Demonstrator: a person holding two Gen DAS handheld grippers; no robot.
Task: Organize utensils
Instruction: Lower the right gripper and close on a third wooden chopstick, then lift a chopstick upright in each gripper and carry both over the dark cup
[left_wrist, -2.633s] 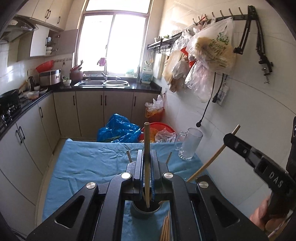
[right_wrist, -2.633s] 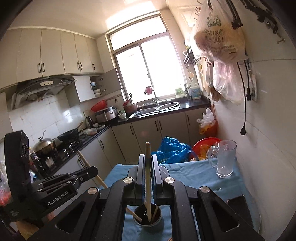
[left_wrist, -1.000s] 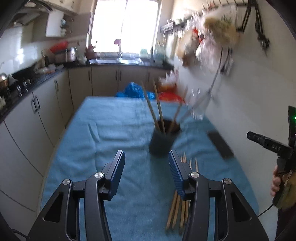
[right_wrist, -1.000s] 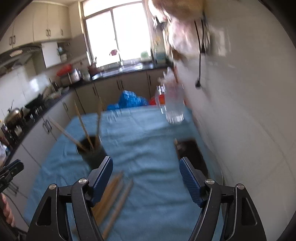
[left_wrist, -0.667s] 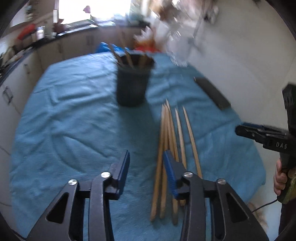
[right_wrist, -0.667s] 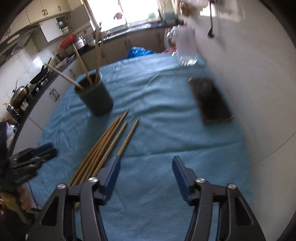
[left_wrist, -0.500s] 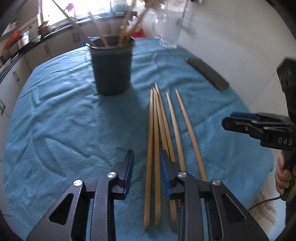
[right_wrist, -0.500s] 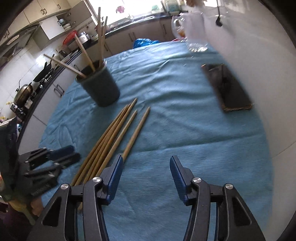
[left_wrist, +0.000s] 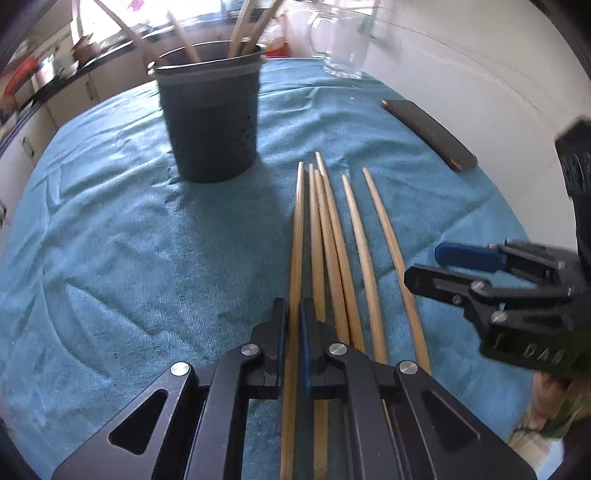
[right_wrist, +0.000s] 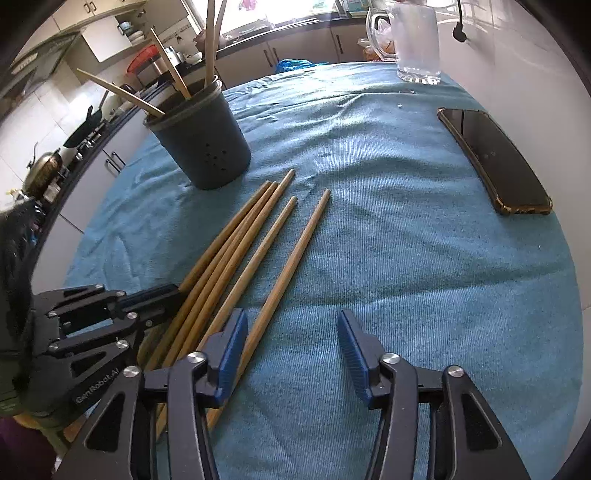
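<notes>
Several wooden chopsticks (left_wrist: 334, 236) lie side by side on the blue cloth (left_wrist: 110, 240); they also show in the right wrist view (right_wrist: 258, 240). A dark holder cup (left_wrist: 208, 118) with several chopsticks in it stands behind them, also seen in the right wrist view (right_wrist: 201, 144). My left gripper (left_wrist: 294, 314) is shut on the leftmost chopstick (left_wrist: 296, 236), low at the cloth; it shows in the right wrist view (right_wrist: 173, 290). My right gripper (right_wrist: 290, 332) is open and empty above the cloth, just right of the chopsticks; it shows in the left wrist view (left_wrist: 428, 266).
A black phone (right_wrist: 493, 158) lies at the right near the white wall. A glass jug (right_wrist: 415, 40) stands at the far right corner. Kitchen cabinets and a counter lie beyond the table's left and far edges.
Both grippers came down from the holder cup to the loose chopsticks. My left gripper closed from open onto the leftmost chopstick. My right gripper stayed open and moved closer to the chopsticks.
</notes>
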